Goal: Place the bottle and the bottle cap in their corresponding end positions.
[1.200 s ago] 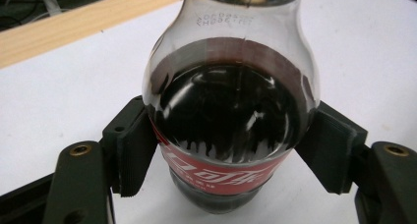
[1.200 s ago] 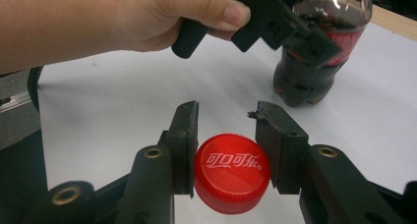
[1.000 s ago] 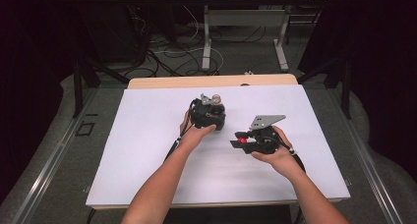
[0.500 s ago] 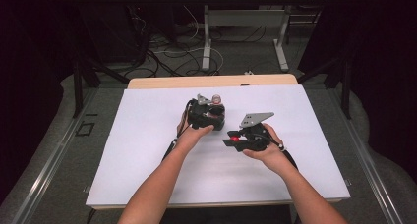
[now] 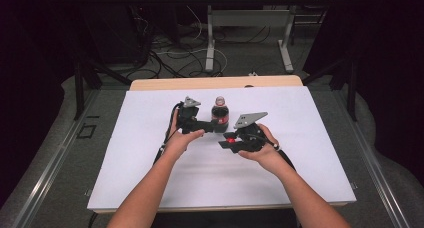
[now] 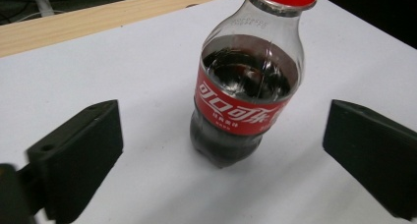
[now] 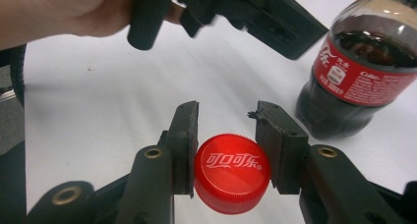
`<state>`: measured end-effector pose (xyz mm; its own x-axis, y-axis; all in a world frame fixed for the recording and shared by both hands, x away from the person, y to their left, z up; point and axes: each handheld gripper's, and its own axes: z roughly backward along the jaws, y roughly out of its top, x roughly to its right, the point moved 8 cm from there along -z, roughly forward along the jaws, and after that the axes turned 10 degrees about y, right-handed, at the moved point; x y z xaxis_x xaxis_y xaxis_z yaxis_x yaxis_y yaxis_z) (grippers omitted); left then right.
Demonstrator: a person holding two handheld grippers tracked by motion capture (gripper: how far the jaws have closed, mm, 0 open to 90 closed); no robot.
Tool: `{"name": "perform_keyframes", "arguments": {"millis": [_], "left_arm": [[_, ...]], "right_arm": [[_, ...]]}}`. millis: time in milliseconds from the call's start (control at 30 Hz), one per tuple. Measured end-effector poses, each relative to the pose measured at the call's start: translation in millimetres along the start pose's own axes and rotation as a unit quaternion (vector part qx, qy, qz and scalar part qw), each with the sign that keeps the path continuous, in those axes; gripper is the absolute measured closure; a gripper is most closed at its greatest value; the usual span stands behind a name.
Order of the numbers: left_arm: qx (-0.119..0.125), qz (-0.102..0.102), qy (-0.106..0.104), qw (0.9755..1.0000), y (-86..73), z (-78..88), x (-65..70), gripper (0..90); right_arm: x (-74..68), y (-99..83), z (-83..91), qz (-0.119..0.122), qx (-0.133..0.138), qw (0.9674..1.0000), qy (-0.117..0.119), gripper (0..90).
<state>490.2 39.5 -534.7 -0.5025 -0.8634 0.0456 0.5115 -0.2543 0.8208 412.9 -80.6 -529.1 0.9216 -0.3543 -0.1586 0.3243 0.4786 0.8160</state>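
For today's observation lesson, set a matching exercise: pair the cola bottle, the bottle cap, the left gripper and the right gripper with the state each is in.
Things:
1. cola bottle
2. red bottle cap
3. left gripper
4. right gripper

States:
A. jaws wide open, one on either side of the bottle
B. standing upright on the white table, uncapped
C. clamped between two black jaws
D. jaws shut on a small red thing

Pairs: 1-B, 2-C, 3-A, 4-D
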Motion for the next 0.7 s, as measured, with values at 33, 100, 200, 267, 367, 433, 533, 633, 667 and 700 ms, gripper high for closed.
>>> {"name": "perform_keyframes", "arguments": {"millis": [33,100,200,267,367,433,533,633,667,700], "left_arm": [[-0.002,-0.001,-0.002,1.0,-0.7,4.0,-1.4,0.5],[-0.001,0.0,-0.005,1.0,-1.0,11.3,-2.0,0.5],[0.004,0.003,-0.005,1.0,-1.3,22.3,-1.2,0.6],[0.005,0.001,-0.006,1.0,-4.0,28.6,-0.4,0.6],[0.008,-0.003,-0.011,0.9999,-10.6,38.0,1.4,0.6],[0.011,-0.002,-0.011,0.9999,-15.2,42.9,1.3,0.6],[0.014,0.007,-0.019,0.9997,-23.5,52.2,-0.3,0.6],[0.017,0.006,-0.019,0.9997,-30.5,60.5,-3.9,0.6],[0.019,0.007,-0.019,0.9996,-32.6,63.3,-5.3,0.6],[0.023,0.01,-0.018,0.9995,-34.2,65.7,-6.6,0.6]], "right_arm": [[-0.5,0.4,-0.9,-0.002,0.001,1.0,0.0,61.1],[-0.1,0.5,-3.4,0.002,-0.003,1.0,0.005,61.1],[-0.1,-0.2,-5.1,0.0,-0.011,0.9999,0.007,61.1],[0.5,0.0,-7.7,0.002,-0.007,1.0,0.004,61.1],[-0.1,-0.6,-10.0,0.001,-0.011,0.9999,0.005,61.1],[-0.4,-1.0,-13.0,0.002,-0.01,0.9999,0.005,61.0],[-0.5,-3.9,-18.1,0.004,-0.017,0.9998,0.004,61.1],[-2.6,-9.4,-23.8,-0.005,-0.026,0.9996,0.006,61.1],[-3.3,-12.1,-25.4,-0.007,-0.033,0.9994,0.009,61.0],[-3.8,-14.6,-27.3,-0.008,-0.037,0.9993,0.008,61.1]]}}
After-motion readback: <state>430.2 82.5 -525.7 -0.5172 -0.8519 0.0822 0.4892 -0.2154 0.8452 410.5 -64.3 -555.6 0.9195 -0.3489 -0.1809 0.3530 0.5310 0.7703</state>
